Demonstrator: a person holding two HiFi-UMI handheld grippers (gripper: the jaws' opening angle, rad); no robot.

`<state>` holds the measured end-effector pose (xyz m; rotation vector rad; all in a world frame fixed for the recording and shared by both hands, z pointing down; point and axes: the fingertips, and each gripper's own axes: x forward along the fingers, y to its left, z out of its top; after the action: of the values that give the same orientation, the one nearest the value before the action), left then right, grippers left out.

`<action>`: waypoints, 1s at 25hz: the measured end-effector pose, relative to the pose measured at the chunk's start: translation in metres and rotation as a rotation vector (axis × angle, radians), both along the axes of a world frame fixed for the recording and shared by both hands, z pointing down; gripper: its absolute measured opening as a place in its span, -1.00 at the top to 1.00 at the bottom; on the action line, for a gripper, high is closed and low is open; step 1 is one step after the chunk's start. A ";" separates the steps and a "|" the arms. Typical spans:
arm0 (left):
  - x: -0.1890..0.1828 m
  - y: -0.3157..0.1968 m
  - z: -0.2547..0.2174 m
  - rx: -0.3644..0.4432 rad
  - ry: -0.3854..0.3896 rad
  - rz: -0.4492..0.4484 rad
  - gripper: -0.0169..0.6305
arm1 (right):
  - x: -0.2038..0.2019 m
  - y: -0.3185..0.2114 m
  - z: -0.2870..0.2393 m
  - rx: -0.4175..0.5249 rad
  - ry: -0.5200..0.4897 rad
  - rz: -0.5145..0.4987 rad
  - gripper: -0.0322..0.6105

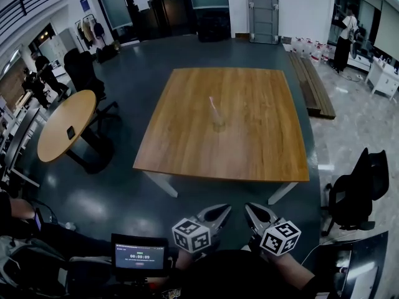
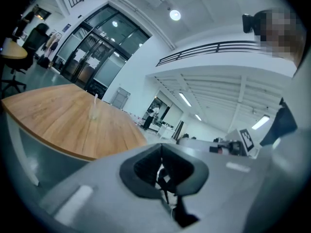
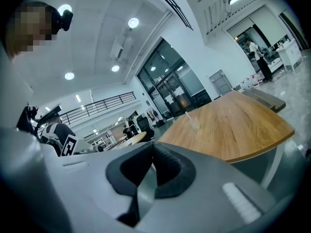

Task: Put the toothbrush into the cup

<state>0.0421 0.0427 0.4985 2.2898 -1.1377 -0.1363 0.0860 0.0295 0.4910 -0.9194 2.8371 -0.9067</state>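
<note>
A clear cup (image 1: 218, 124) stands near the middle of the square wooden table (image 1: 249, 148). A pale pink toothbrush (image 1: 212, 105) stands tilted in it, head end up. Both grippers hang low near my body, well short of the table's near edge. The left gripper (image 1: 224, 210) and the right gripper (image 1: 249, 208) are shut with nothing between their jaws. The left gripper view shows its shut jaws (image 2: 161, 146) with the cup (image 2: 93, 112) and toothbrush (image 2: 95, 99) far off. In the right gripper view the shut gripper (image 3: 152, 145) points toward the distant cup (image 3: 195, 124).
A round wooden table (image 1: 59, 136) with a phone (image 1: 71, 132) stands left, with black chairs around it. A black office chair (image 1: 358, 192) sits right of the square table. A small screen (image 1: 138, 255) is at my lower left. Wooden planks (image 1: 312, 83) lie on the floor at the right.
</note>
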 end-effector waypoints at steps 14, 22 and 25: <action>-0.016 0.002 0.000 0.001 0.008 -0.007 0.94 | -0.018 0.003 0.001 -0.003 0.016 -0.018 0.88; -0.011 0.004 0.000 0.000 0.007 0.002 0.94 | -0.015 0.006 0.000 0.001 0.012 -0.012 0.88; -0.008 0.005 -0.001 0.005 0.003 0.005 0.94 | -0.011 0.007 0.000 0.004 0.011 -0.010 0.88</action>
<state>0.0341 0.0480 0.4977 2.2958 -1.1315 -0.1407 0.0747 0.0364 0.4906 -0.9135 2.8544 -0.8991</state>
